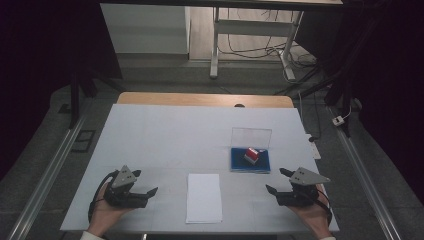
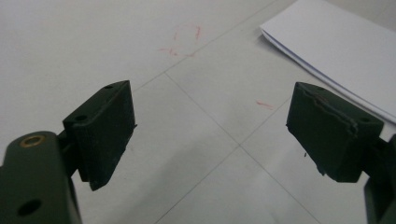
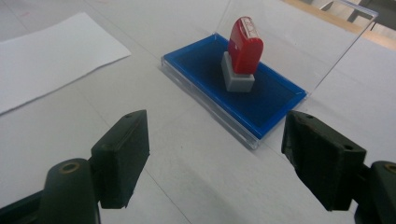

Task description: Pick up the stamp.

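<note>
The person sits with both hands low at the near edge of the white-covered table, and nothing is in hand yet; this looks to me like the opening of a stamping job. The right gripper rests with its jaws spread wide and empty, pointed at the small red-handled stamp with a grey base. That stamp stands upright, leaning a little, inside the shallow blue ink-pad case, whose clear plastic lid is hinged open and stands behind it. The case lies just ahead of the right gripper, right of the table's middle. The left gripper also has its jaws wide and holds nothing; it rests just left of the white rectangular sheet of paper, which lies flat near the front edge. I'd judge the next move to be the right gripper reaching forward and closing on the red handle, clear of the lid.
</note>
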The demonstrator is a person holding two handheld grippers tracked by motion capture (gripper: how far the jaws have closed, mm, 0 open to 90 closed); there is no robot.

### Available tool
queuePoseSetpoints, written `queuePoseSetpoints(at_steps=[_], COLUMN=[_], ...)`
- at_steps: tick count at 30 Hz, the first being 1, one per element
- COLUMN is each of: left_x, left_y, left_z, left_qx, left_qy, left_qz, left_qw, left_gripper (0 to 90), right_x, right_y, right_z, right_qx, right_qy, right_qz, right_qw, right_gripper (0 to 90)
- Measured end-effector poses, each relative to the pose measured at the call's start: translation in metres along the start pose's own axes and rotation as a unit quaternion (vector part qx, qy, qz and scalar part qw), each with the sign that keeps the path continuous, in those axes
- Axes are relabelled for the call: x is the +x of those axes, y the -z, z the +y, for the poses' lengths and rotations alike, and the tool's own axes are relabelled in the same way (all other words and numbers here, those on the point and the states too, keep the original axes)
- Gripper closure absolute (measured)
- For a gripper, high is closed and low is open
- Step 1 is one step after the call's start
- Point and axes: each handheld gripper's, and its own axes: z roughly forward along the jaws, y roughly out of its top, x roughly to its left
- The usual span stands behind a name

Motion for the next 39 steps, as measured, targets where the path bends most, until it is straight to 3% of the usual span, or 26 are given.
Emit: queuePoseSetpoints(at_steps=[15, 39], left_x=[0.0, 0.002], left_y=[0.003, 0.0], left_z=[0.0, -0.002], left_qx=[-0.005, 0.0], left_qy=[0.011, 0.012], left_qz=[-0.006, -0.007], left_qw=[0.9999, 0.9999], left_gripper=[15.7, 16.5], right_x=[0.006, -0.023], right_y=[-0.002, -0.037], right_z=[0.042, 0.068], right_qx=[0.021, 0.054], right_qy=[0.008, -0.018], right_qz=[0.009, 0.019], right_qw=[0.9997, 0.9982], right_gripper=[28.3, 30.0])
